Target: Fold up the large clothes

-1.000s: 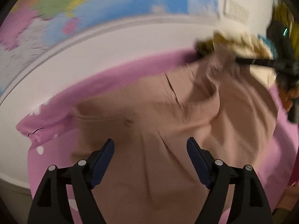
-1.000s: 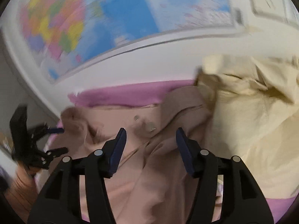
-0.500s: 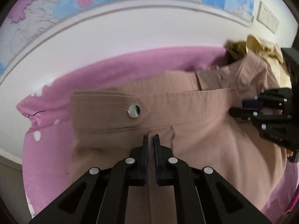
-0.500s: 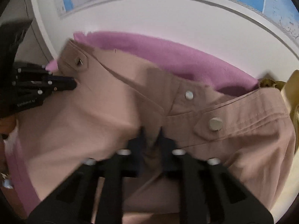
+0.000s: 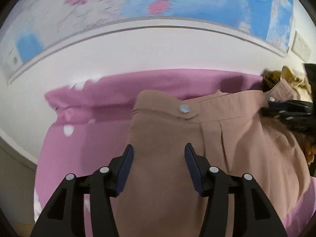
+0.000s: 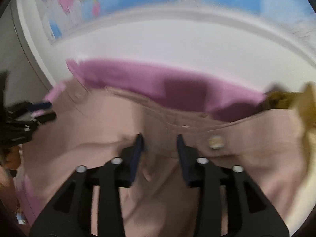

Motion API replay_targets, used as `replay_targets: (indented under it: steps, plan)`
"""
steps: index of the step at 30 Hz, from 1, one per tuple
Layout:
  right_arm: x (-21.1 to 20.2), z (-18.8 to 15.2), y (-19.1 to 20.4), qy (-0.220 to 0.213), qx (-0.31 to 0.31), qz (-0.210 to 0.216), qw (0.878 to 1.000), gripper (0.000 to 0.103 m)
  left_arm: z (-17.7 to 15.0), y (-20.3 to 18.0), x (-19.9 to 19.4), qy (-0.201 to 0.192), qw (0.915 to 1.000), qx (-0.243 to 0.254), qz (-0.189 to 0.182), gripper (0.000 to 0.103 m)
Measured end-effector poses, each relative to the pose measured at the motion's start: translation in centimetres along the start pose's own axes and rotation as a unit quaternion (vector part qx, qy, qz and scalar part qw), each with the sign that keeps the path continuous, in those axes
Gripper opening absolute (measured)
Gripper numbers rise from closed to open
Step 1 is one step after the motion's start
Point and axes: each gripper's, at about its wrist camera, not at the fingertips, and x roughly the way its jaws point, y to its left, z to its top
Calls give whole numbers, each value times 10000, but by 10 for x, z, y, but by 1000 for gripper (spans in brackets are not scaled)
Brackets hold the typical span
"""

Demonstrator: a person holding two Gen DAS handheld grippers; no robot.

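Observation:
A large tan garment [image 5: 246, 138] with snap buttons lies spread on a pink sheet [image 5: 102, 106], its waistband toward the wall. My left gripper [image 5: 159, 152] is open just above the garment's left part, holding nothing. My right gripper [image 6: 159, 142] is open over the garment [image 6: 88, 130] near the waistband middle, and cloth shows between its fingers. The right view is blurred. Each gripper shows at the edge of the other's view, the right gripper [image 5: 290, 114] and the left gripper [image 6: 29, 114].
A white wall with a coloured world map [image 5: 177, 0] rises right behind the pink sheet. A pale yellow garment [image 6: 296, 98] lies bunched at the right end, and also shows in the left wrist view [image 5: 286, 77]. Wall switches [image 5: 300, 45] are at far right.
Half a second ago both grippers were shut on the tan garment; now both are open and the garment lies flatter. Both cameras have tilted up, showing more wall.

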Motion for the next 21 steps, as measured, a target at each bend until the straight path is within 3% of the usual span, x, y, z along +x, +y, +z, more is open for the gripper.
replay_targets:
  steps: [1,3,5,8,11,15,20,21]
  plan:
    - [-25,-6,-5,-272,-33,55,9996,46,-5,8,-5,-75,9999,-83,-76,64]
    - [-65,-22,-16,-674,-17,135,9976,64,-15,25,-20,-302,9992,-213,-160,74]
    - [-100,-46,-34,-891,196,244,9955,68,-29,36,-35,-433,9984,-295,-192,75]
    - [-134,-94,-63,-921,669,335,9929,73,-51,47,-46,-444,9977,-384,-338,89]
    - [-137,-136,-82,-642,1070,175,9920,79,-70,45,-47,-425,9974,-381,-441,95]
    - [-131,-177,-96,-410,1525,447,9864,81,-89,36,-36,-227,9975,-274,-618,96]
    - [-97,-173,-78,-342,1459,809,9854,89,-95,17,-17,5,9964,-119,-841,96]
    - [-96,-168,-75,-384,1417,857,9855,83,-94,14,-11,110,9957,-136,-914,96]
